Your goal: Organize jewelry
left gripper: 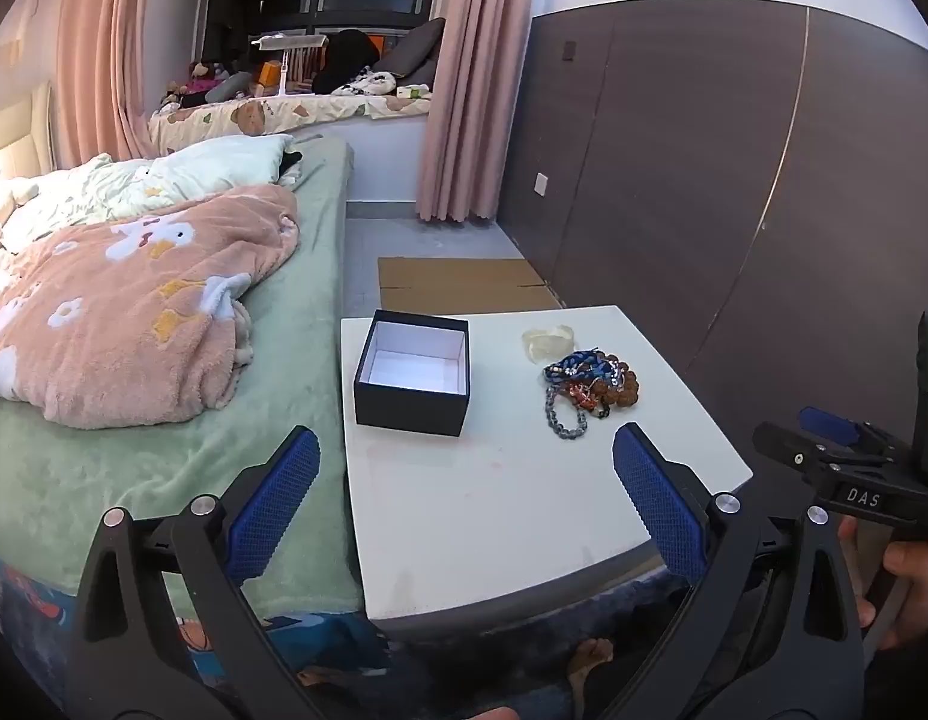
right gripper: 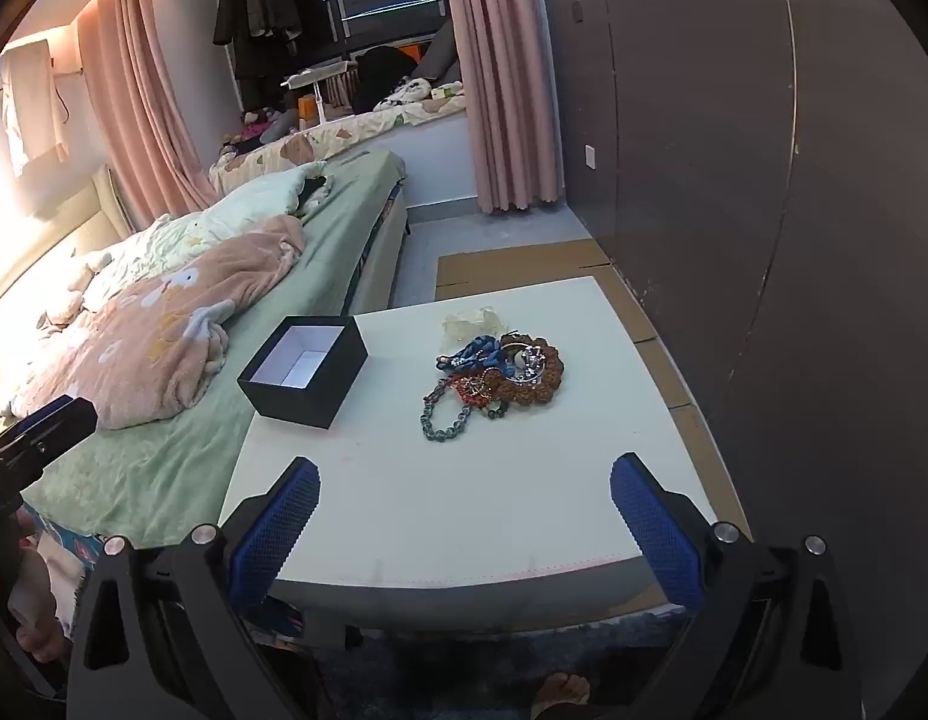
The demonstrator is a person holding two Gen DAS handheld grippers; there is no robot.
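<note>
Tongs come nearest: the left tongs point(left gripper: 467, 498) and the right tongs point(right gripper: 464, 516) both gape fully wide and empty, hovering short of the white bench point(right gripper: 440, 516), likely poised to start. Farther on, the jewelry point(right gripper: 494, 378) lies tangled in one heap, right of the black box point(right gripper: 305, 375), whose lidless, bare inside looks ready to receive it.

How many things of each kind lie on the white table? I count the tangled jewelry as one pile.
Box, black, open, nothing visible inside: 1
Jewelry pile: 1
Clear wrapper behind the pile: 1
Total: 3
The pieces in the pile are too tangled to count one by one.
</note>
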